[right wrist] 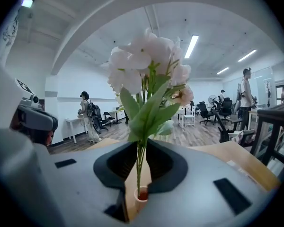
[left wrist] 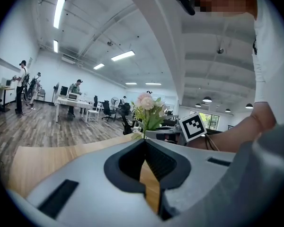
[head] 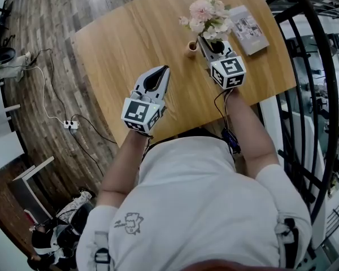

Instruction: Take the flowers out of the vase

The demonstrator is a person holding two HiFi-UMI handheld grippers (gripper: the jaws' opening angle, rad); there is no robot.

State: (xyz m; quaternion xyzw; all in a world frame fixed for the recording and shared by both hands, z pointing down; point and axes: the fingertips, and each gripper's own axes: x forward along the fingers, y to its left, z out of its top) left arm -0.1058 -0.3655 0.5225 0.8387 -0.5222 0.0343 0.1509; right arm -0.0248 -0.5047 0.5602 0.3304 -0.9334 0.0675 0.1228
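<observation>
Now, in the head view, we are holding the right tool (head: pixel 208 43) over the wooden desk (head: pixel 118 44). Its jaws are pinching the stems of the flowers (head: pixel 208 14), whose pink and white blooms are sitting toward 1 o'clock in the picture. The small vase (head: pixel 192 48) is standing on the desk just beside the tool's tip, at its 9 o'clock. A booklet (head: pixel 248 30) is lying at 3 o'clock of the blooms. The left tool (head: pixel 165 69) is hovering at 7 o'clock of the vase.

Looking through the left gripper view, we are seeing the left tool (left wrist: pixel 144 143) with its jaws pressed together at the tips and nothing between them. The flowers (left wrist: pixel 146 109) are showing beyond at 12 o'clock.

Looking through the right gripper view, we are seeing the right tool (right wrist: pixel 141 150) clamping the green stems, with the flowers (right wrist: pixel 142 74) rising toward 12 o'clock. The vase (right wrist: pixel 141 195) is showing at 6 o'clock through the gap under the jaws. The stem ends are reaching down to its mouth, and we cannot tell whether they are inside it.
</observation>
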